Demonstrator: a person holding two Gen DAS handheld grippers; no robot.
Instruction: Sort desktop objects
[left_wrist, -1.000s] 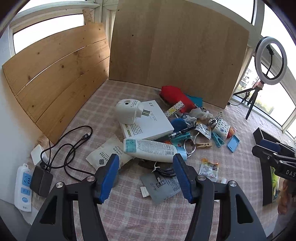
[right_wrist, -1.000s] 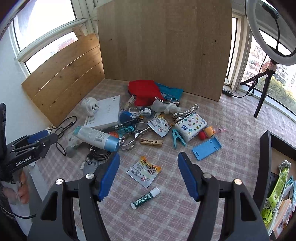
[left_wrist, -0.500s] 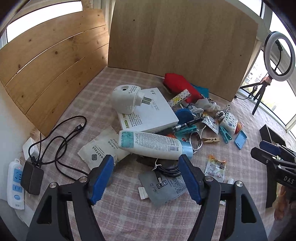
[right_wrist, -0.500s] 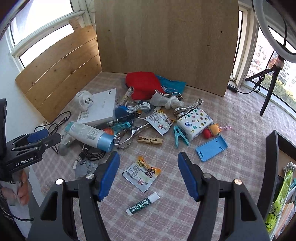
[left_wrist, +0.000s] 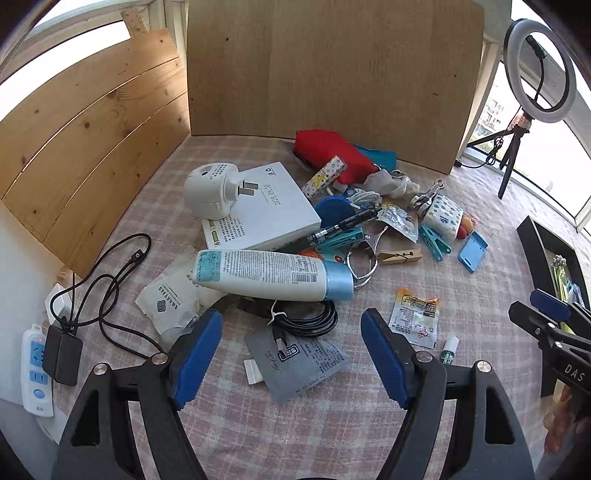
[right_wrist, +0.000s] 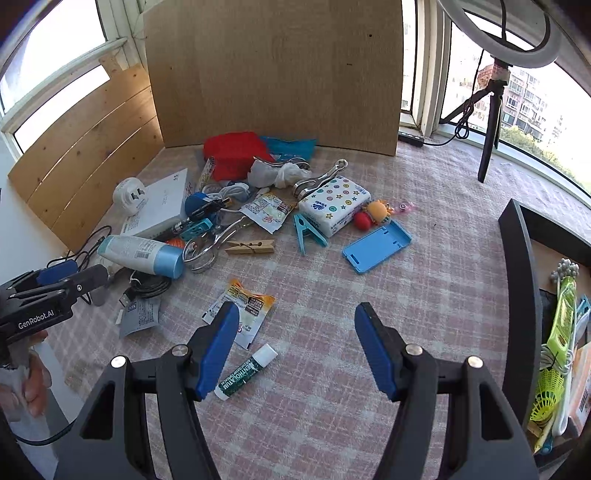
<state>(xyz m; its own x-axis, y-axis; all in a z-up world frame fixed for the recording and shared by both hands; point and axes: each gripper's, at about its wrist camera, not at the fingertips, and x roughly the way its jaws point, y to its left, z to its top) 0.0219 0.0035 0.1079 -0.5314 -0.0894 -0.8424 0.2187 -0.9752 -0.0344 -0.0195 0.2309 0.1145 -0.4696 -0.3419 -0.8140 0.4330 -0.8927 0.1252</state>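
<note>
A heap of small objects lies on the checked cloth. In the left wrist view a white tube with a blue cap (left_wrist: 269, 275), a coiled black cable (left_wrist: 310, 317) and a grey sachet (left_wrist: 299, 360) lie just ahead of my open, empty left gripper (left_wrist: 291, 350). A white box (left_wrist: 266, 210) with a white plug adapter (left_wrist: 212, 190) lies behind. In the right wrist view my open, empty right gripper (right_wrist: 295, 343) hovers above bare cloth, with a snack sachet (right_wrist: 245, 306) and a green lip balm stick (right_wrist: 245, 371) at its left finger. A blue phone case (right_wrist: 376, 245) lies ahead.
A black bin (right_wrist: 517, 266) with a green item and other items stands at the right. A power strip (left_wrist: 35, 363) and black cable (left_wrist: 107, 291) lie at the left edge. Wooden boards (left_wrist: 325, 74) wall the back and left. A ring light tripod (right_wrist: 491, 110) stands far right.
Both grippers have moved forward and lower toward the heap. The left one now has the grey sachet between its fingers' line. Nothing was taken hold of.
</note>
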